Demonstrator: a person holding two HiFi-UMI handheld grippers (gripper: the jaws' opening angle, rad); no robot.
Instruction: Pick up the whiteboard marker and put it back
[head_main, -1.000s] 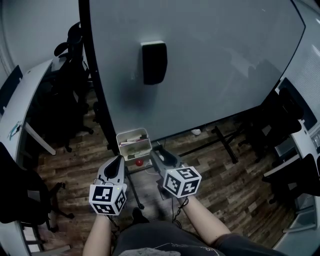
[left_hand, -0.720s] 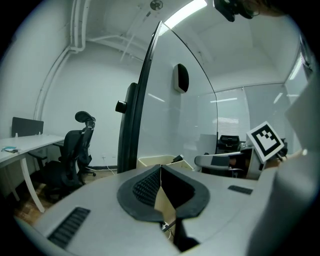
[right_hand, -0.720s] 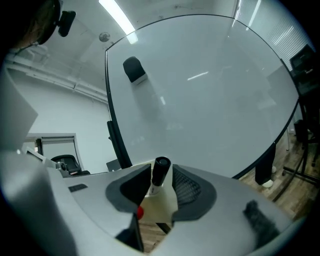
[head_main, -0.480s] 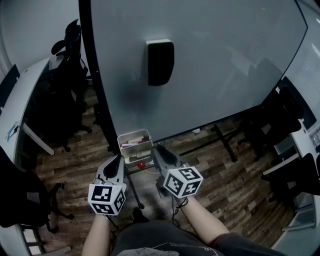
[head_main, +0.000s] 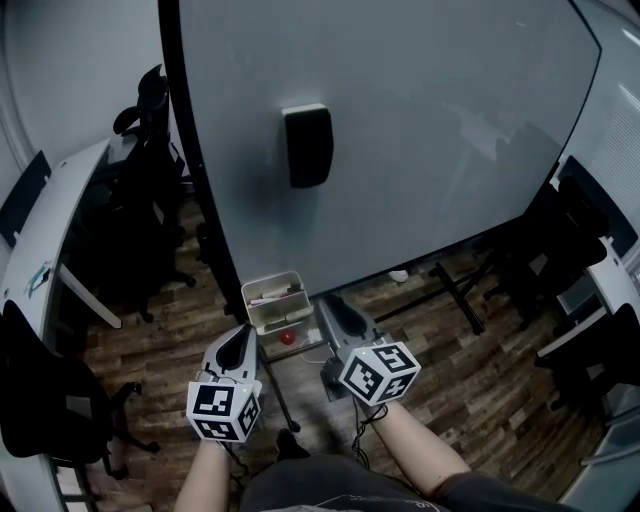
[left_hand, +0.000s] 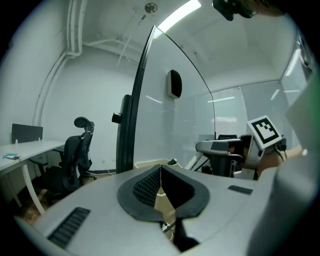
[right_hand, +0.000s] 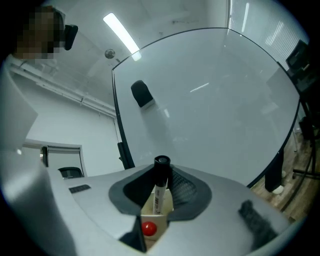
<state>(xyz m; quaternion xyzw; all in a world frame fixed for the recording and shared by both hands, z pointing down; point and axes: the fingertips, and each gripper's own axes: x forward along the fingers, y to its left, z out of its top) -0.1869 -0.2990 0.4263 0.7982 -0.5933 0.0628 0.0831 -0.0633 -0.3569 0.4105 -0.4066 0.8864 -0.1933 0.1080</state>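
**Head view.** The left gripper (head_main: 243, 333) and the right gripper (head_main: 328, 303) flank a small tray (head_main: 262, 312) fixed at the lower edge of the whiteboard (head_main: 420, 130). A black eraser (head_main: 307, 145) is stuck on the board above. A red ball (head_main: 288, 338) lies just below the tray. Compared with a second ago, both grippers keep the same places relative to the tray. The marker itself cannot be made out from here. The black-and-white squares on the gripper cubes carry patterns, not letters.

**Left gripper view.** The left gripper (left_hand: 160, 172) has its pads meeting along one line, with nothing between them. The tray (left_hand: 150, 163) sits just ahead, the whiteboard (left_hand: 165, 115) rises behind it, and the eraser (left_hand: 175, 84) is high on the board. The right gripper (left_hand: 225, 146) shows at the right. No writing is legible.

**Right gripper view.** The marker (right_hand: 159, 192) stands upright between the pads of the right gripper (right_hand: 161, 175), black cap uppermost. The jaws are closing and the pads already bear on the barrel. The tray (right_hand: 165, 206) and the red ball (right_hand: 148, 228) lie below. The whiteboard (right_hand: 225, 100) and eraser (right_hand: 141, 94) fill the background. Judged from this, the pick-up is in hand and the return remains. Dark print runs along the white barrel but is too small to read.
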